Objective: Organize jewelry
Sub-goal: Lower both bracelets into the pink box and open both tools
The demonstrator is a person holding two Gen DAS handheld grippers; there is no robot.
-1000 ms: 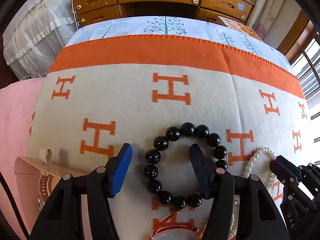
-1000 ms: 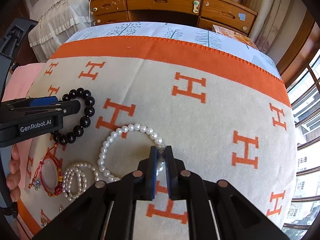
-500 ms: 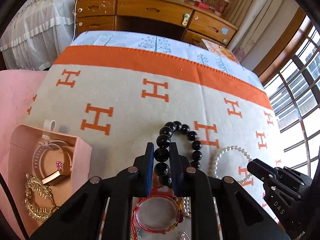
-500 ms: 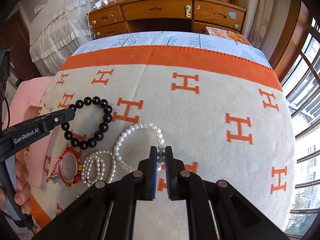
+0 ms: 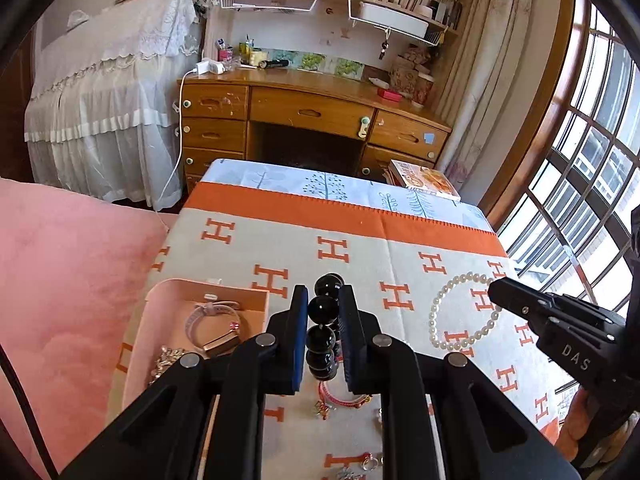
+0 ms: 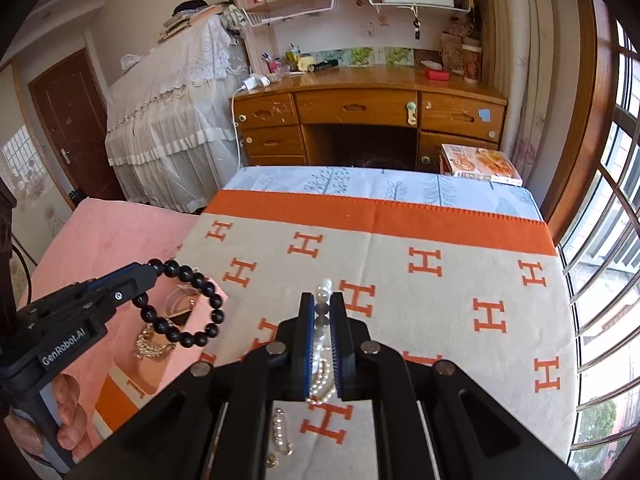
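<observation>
**Both tongs gripping bracelets above the blanket**

The black bead bracelet point(image 5: 322, 328) is sitting pinched between the pads of the left gripper point(image 5: 323, 334), its beads stacked in a line along the gap, the rest of the loop hanging clear below the fingertips in the right wrist view. The left jaws have just been closing and are clenching on those beads. The pearl bracelet point(image 6: 322, 334) is being clamped likewise in the right gripper point(image 6: 322, 340), a few pearls poking out past the tips and the loop dangling beneath. Under and left of the left tongs is lying an open pink jewelry box point(image 5: 160, 320) holding a watch-like band and gold pieces. Behind and below both tongs the orange-and-beige H-patterned blanket point(image 6: 440, 304) is carrying a red cord bracelet point(image 5: 340, 396).
</observation>
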